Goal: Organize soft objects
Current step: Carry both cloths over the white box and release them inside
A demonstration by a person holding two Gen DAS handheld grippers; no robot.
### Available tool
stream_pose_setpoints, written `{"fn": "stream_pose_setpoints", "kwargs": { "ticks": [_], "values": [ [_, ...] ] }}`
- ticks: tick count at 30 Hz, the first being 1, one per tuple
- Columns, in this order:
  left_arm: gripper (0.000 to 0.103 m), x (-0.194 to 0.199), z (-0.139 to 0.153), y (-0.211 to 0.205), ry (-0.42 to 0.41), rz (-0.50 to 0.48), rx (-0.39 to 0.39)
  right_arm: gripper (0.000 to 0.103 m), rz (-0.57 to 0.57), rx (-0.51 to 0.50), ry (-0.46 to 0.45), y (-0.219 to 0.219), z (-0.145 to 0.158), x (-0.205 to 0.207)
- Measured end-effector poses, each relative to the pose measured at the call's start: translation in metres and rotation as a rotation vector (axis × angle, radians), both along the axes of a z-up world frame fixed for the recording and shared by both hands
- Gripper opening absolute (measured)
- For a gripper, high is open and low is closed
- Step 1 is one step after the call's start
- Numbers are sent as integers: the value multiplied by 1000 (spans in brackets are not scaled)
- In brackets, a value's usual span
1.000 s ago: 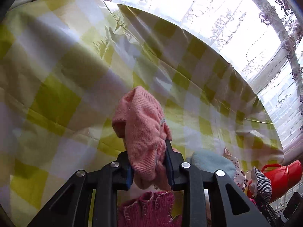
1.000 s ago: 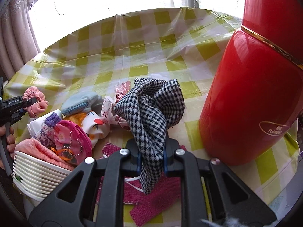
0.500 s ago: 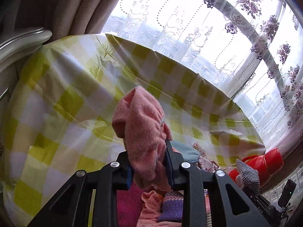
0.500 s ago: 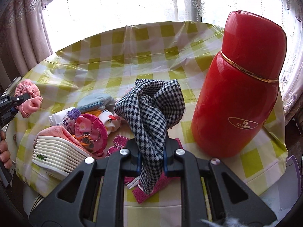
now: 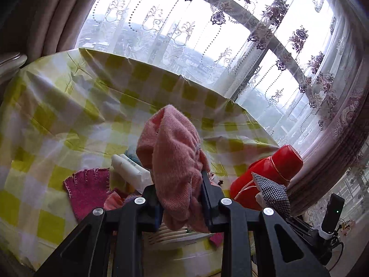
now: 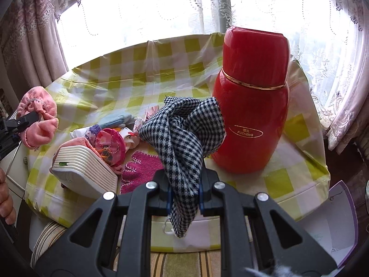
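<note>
While the left gripper [image 5: 182, 198] is clamped on a pink knitted cloth [image 5: 175, 161] and the right gripper [image 6: 184, 196] on a black-and-white checked cloth [image 6: 184, 143], both cloths hang clear above the yellow-checked tablecloth [image 6: 147, 73]. This looks like the carrying step. Next, each needs a drop place, perhaps the white ribbed basket [image 6: 85, 168] beside the red flask [image 6: 251, 106].

Each camera sits just behind its own jaws and looks forward and down along them over the worktop [image 5: 57, 106], toward the window. The left view looks from the worktop's left side, slanting right; the right view faces it squarely from the near edge. Both views share the red flask [image 5: 272, 173] [image 6: 251, 106], the ribbed white box [image 6: 83, 168] and the magenta knit [image 5: 88, 189] [image 6: 140, 168].
</note>
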State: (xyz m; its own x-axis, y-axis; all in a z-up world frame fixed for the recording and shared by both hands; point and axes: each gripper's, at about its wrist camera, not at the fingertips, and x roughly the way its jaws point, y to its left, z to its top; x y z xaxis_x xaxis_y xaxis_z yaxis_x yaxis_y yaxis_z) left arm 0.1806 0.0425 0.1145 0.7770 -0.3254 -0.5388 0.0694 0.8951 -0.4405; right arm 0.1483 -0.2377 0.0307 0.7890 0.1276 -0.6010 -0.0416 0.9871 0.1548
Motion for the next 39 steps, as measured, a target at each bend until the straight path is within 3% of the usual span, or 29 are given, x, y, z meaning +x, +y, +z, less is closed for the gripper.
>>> {"fn": "stream_pose_setpoints", "kwargs": {
  "ticks": [11,24,39],
  "values": [
    [28,-21,11,-85,2,-194,-1,19,-108,-22,-6,-63,4,-37],
    [29,-45,-17,-180,88,-414,-21,19,-263,-42,50,-142,-10,-68],
    [32,-73,-42,-268,175,-640,-15,22,-362,-44,154,-191,-38,-100]
  ]
}}
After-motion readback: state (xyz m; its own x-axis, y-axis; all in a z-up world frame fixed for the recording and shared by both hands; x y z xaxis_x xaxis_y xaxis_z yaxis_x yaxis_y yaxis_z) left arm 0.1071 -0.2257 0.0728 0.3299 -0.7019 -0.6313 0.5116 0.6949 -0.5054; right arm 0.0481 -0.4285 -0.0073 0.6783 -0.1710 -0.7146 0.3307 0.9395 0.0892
